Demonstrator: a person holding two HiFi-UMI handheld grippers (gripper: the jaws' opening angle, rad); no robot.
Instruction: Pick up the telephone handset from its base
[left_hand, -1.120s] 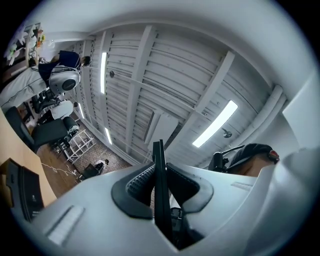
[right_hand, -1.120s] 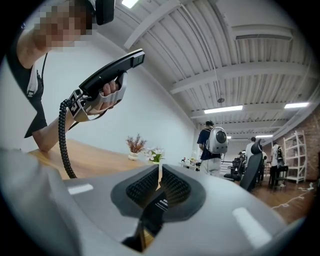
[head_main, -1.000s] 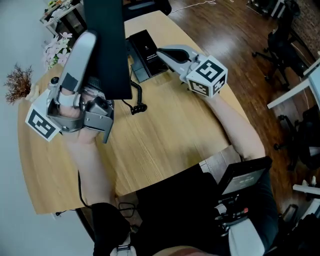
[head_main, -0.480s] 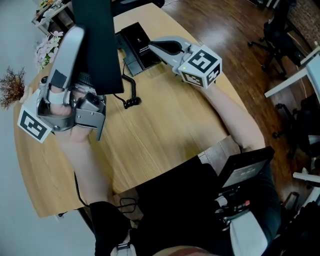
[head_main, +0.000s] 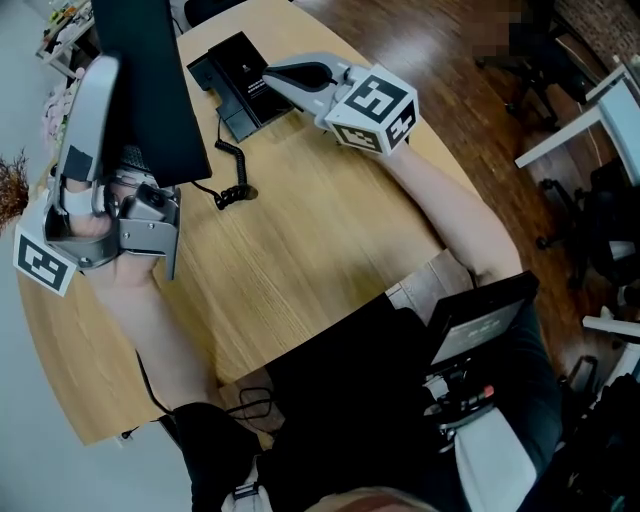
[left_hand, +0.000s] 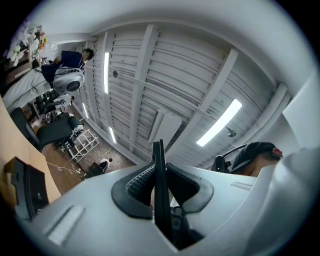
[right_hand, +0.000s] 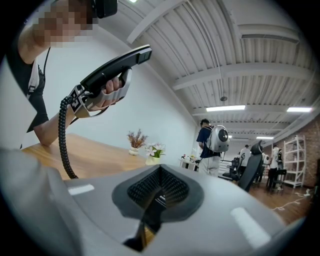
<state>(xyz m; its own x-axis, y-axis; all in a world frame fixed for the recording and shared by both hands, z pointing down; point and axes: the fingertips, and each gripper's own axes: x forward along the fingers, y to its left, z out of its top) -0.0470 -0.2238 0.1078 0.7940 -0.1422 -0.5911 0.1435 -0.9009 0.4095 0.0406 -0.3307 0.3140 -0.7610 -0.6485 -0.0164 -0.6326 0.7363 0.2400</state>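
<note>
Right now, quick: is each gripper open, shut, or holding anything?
Left gripper: shut on the telephone handset, which is up off its base.
Right gripper: shut, nothing between its jaws.

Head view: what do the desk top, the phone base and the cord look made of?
Desk top: pale wood or wood-look laminate, matt; straight grain lines show.
Phone base: probably black plastic, smooth with a slight sheen.
Cord: black and coiled, likely rubbery plastic, judging by its springy loops.
</note>
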